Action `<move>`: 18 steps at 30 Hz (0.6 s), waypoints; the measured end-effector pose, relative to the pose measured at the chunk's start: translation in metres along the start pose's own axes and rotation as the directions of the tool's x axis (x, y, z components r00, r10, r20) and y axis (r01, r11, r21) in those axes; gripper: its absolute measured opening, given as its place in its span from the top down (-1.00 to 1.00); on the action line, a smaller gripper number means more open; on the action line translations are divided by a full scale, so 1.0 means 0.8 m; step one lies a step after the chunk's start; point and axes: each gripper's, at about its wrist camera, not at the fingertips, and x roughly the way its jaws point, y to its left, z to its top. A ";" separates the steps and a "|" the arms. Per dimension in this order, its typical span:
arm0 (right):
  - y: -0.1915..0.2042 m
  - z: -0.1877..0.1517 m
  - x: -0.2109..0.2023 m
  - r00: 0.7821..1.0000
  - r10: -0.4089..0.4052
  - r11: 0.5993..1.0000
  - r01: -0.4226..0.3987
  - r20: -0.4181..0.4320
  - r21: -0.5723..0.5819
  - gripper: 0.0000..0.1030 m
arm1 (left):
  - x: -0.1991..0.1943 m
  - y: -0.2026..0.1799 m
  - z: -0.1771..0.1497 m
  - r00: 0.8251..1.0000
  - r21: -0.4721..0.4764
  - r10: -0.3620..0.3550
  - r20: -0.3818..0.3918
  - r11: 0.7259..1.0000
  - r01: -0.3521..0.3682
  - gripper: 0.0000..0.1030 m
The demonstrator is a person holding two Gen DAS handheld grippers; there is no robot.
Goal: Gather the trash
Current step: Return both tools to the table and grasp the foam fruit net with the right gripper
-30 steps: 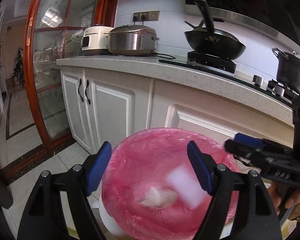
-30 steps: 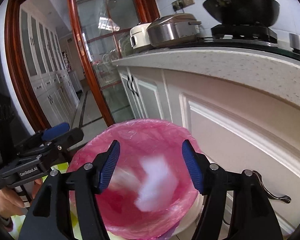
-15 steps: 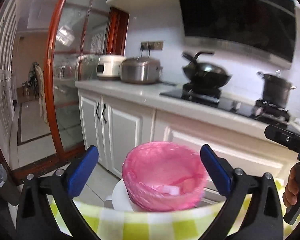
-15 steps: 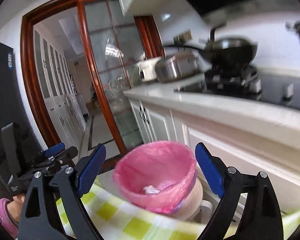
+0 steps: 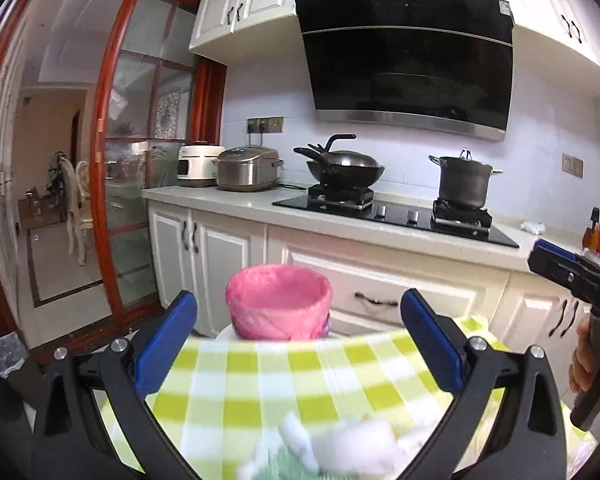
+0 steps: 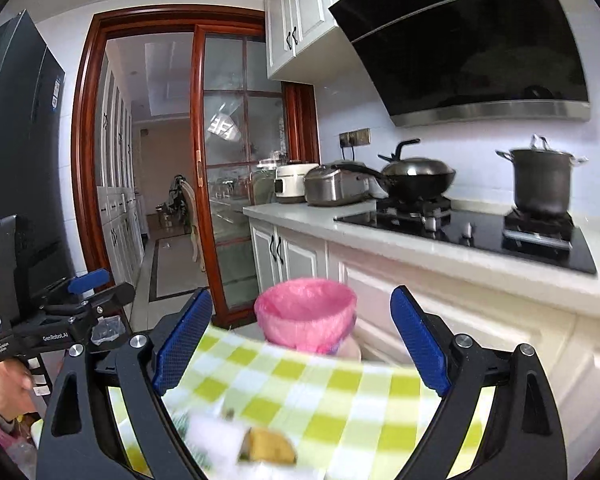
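Observation:
A bin lined with a pink bag [image 5: 279, 307] stands past the far edge of a table with a green-and-white checked cloth [image 5: 300, 376]; it also shows in the right wrist view [image 6: 306, 314]. My left gripper [image 5: 298, 344] is open and empty above the cloth. My right gripper [image 6: 300, 344] is open and empty too. White crumpled trash [image 5: 352, 444] lies blurred on the cloth below the left gripper. A yellowish scrap [image 6: 268, 446] and white paper [image 6: 208, 430] lie below the right gripper.
White kitchen cabinets and a countertop [image 5: 340, 224] run behind the bin, with a wok [image 5: 346, 170], a pot [image 5: 464, 182] and rice cookers [image 5: 248, 168]. A glass sliding door with a red frame [image 5: 112, 168] is at the left. A black fridge [image 6: 16, 160] stands far left.
Both grippers have pulled back and up from over the bin to above the checked table. White trash that was falling into the bin lies out of sight inside. Both stay open.

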 end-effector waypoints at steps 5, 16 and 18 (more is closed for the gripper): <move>0.015 -0.077 -0.030 0.993 -0.045 0.998 0.049 -0.109 0.032 -0.66 | -0.049 -0.005 -0.069 0.999 -0.051 0.045 -0.030 0.998 -0.047 -0.91; 0.048 -0.222 -0.024 0.934 -0.027 0.984 0.087 -0.356 0.154 -0.65 | -0.086 0.001 -0.190 0.971 -0.084 0.152 -0.183 0.982 -0.169 -0.91; 0.055 -0.235 -0.012 0.921 -0.018 0.985 0.083 -0.388 0.150 -0.64 | -0.084 0.004 -0.198 0.967 -0.071 0.171 -0.190 0.980 -0.187 -0.91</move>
